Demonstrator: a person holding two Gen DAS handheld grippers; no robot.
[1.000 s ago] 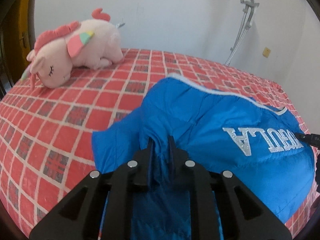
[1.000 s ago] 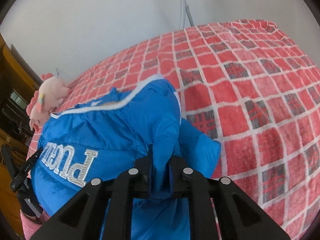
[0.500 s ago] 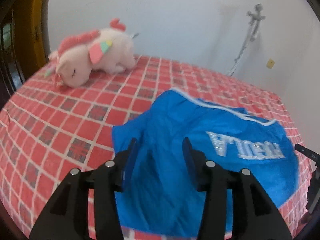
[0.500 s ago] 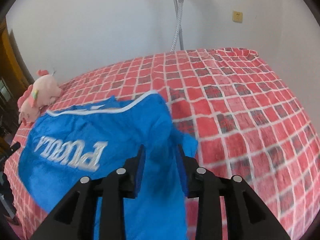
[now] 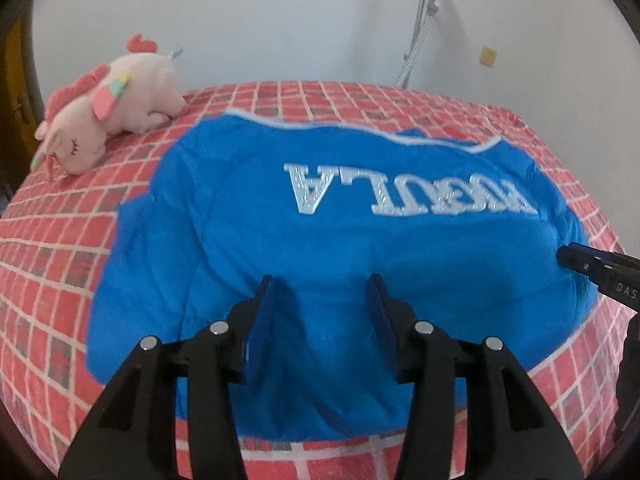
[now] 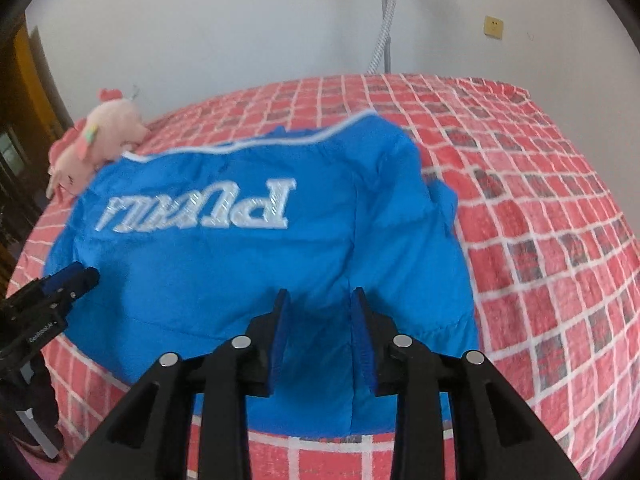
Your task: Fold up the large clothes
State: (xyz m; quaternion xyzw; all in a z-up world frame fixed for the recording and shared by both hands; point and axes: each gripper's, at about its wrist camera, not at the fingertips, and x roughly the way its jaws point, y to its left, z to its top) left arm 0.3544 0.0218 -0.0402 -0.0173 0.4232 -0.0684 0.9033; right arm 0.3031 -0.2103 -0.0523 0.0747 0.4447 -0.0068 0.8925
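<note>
A bed (image 5: 60,248) covered in a red checked sheet fills both views and runs back to a white wall. On it lies a large blue jacket (image 5: 340,240), spread fairly flat across the near half of the bed, with its white-trimmed edge toward the wall and silver lettering (image 5: 404,194) reading upside down across it. Part of the blue fabric sticks out past the garment's outline on the side away from the toy in the right wrist view.

The left tool (image 5: 322,304) hangs over the near edge of the jacket. Its jaws have just been opening and stand apart, with only fabric lying below them and nothing pinched. The right tool (image 6: 320,320) hangs over the near edge farther along, its jaws also just opened and apart, narrower than the left, gripping nothing.

A pink plush unicorn (image 5: 108,108) lies on the bed near the wall, just beside the jacket's far corner. A metal stand (image 5: 420,20) leans at the wall behind the bed, and a small yellowish wall socket (image 6: 494,26) sits further along.
</note>
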